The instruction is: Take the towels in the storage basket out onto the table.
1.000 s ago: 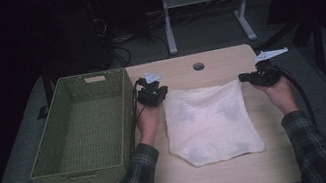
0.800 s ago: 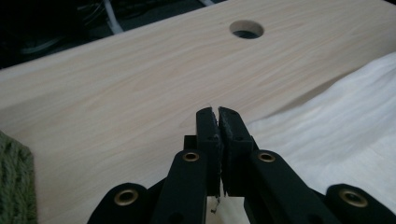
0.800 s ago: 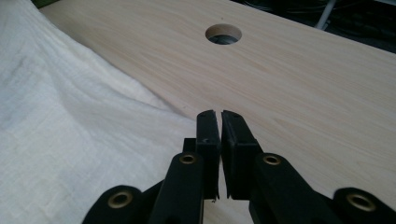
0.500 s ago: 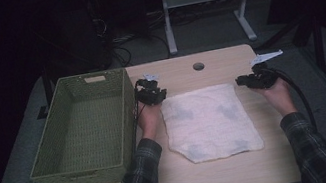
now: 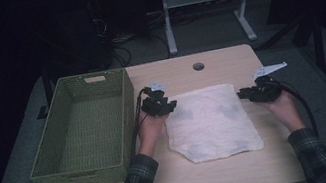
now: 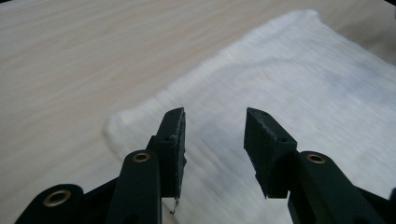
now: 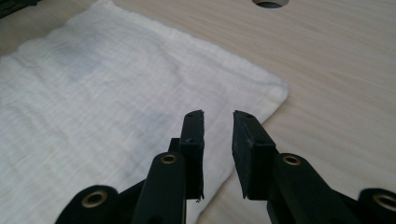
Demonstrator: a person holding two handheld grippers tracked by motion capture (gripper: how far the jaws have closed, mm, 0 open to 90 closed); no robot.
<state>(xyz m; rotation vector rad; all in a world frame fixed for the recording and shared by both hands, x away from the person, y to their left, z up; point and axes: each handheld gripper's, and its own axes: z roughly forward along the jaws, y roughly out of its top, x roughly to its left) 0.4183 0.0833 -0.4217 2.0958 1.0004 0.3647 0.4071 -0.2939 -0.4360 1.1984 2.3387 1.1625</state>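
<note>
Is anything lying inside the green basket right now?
No: in the high view the green basket shows only its bare woven floor, while the white cloth lies flat on the table.

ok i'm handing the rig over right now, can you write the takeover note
Left gripper: jaws have just been opening, nothing between them, poised over the cloth's far left corner.
Right gripper: jaws have just parted a little, nothing held, over the cloth's far right corner.
Cloth lies flat on the table, released at both corners. The green basket stands at its left with nothing in it.
Done: cloth laid out. Left, probably: fold it and put it in the basket.
</note>
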